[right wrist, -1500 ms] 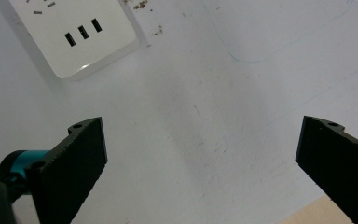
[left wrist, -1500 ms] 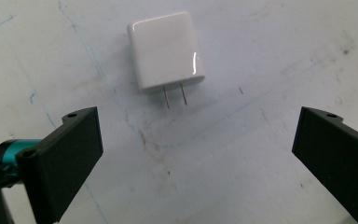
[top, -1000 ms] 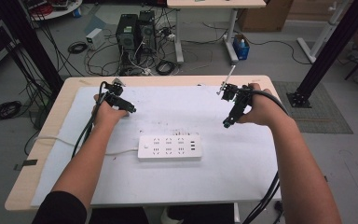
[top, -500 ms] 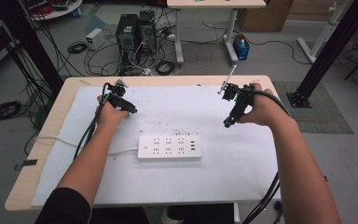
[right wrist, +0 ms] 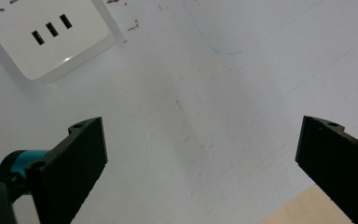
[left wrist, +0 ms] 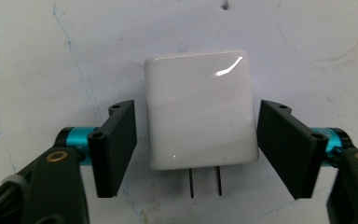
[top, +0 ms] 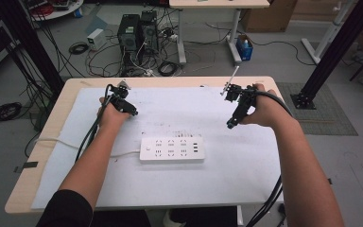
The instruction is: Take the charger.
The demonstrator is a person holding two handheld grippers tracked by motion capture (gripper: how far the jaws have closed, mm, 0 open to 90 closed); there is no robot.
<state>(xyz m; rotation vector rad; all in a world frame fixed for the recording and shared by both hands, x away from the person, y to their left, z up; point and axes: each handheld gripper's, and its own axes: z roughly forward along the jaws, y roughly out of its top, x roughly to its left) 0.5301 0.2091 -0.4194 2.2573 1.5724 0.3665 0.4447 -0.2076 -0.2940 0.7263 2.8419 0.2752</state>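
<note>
Left gripper view has the left gripper with its black jaws spread either side of a glossy white square plug-in charger lying on the white table sheet, two prongs toward the camera; small gaps show on both sides. High view: white rectangular power strip mid-table. The right gripper hovers, jaws wide apart, holding nothing
</note>
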